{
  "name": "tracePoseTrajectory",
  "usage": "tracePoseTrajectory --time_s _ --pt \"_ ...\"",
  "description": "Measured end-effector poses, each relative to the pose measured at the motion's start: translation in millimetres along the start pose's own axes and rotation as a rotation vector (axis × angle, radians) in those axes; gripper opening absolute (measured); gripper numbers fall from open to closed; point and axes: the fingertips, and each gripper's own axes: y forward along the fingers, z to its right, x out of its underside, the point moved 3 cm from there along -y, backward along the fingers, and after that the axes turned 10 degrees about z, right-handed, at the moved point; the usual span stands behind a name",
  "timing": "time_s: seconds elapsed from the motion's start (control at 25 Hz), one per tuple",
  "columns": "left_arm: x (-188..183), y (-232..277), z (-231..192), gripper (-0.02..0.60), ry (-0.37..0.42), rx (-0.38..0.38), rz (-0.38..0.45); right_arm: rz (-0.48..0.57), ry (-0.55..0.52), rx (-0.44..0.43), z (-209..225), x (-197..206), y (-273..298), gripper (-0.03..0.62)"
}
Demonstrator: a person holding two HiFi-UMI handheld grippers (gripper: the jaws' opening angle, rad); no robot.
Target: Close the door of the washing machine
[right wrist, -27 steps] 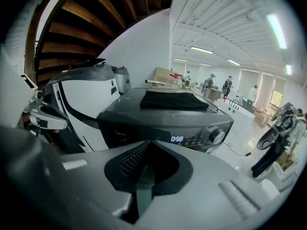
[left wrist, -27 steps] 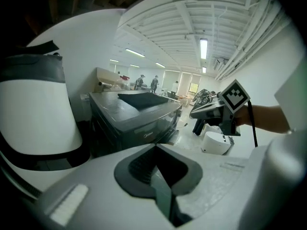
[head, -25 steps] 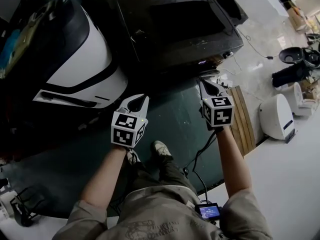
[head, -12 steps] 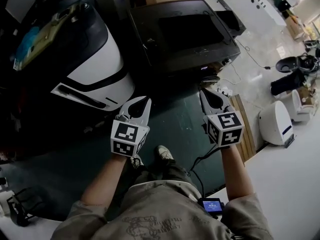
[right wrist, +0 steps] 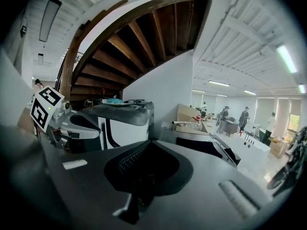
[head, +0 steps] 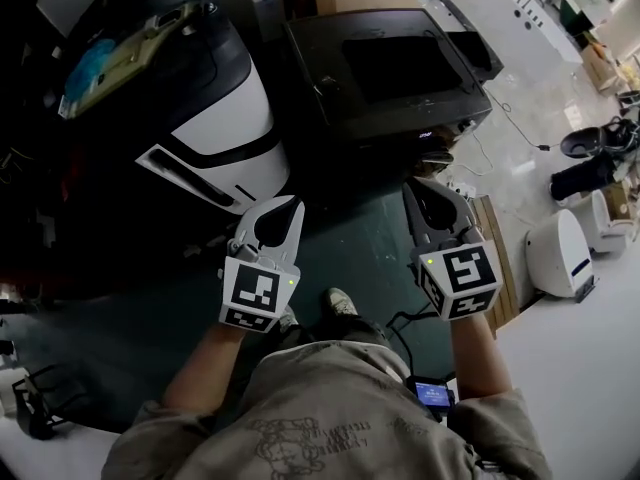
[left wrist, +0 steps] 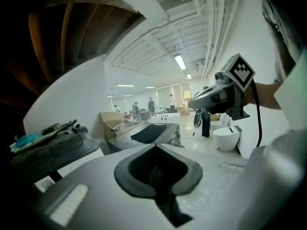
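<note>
Both tools are idle and the machine is out of reach, so no closing move is under way. The left gripper has its jaws pressed together with nothing in them, and its own view shows only the dark hollow behind the closed tips. The right gripper is the same, its jaws together and empty. The person holds the two side by side at about waist height, both pointing forward over a dark green mat.

The washing machine stands ahead of the right gripper, beyond the far edge of the mat and well apart from both tools. It is a dark, boxy top-loader, and the panel on its top is darker still. From above, that door looks to be lying flat in its frame, with no raised edge or gap to be seen. My judgement is that it is already down or very nearly so. If so, what may be left is a press to seat it, though the pictures do not show a latch.

A rounded white and black machine stands ahead and to the left of the left gripper.
</note>
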Motion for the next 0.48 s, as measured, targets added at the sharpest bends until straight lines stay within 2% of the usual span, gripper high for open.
tracePoseTrajectory --time_s 0.12,0.32,0.48 --pt "-6 -23 -3 0.0 0.033 -0.016 0.01 0.029 -0.02 -0.035 -23 -16 -6 0.028" --pt "-14 -61 -18 0.0 -0.028 -0.074 0.039 0.071 -0.026 -0.113 -62 -42 -13 0.028" --pt "-27 -87 -33 0.0 -0.044 -0.111 0.107 0.113 -0.039 -0.159 -88 -58 -15 0.028"
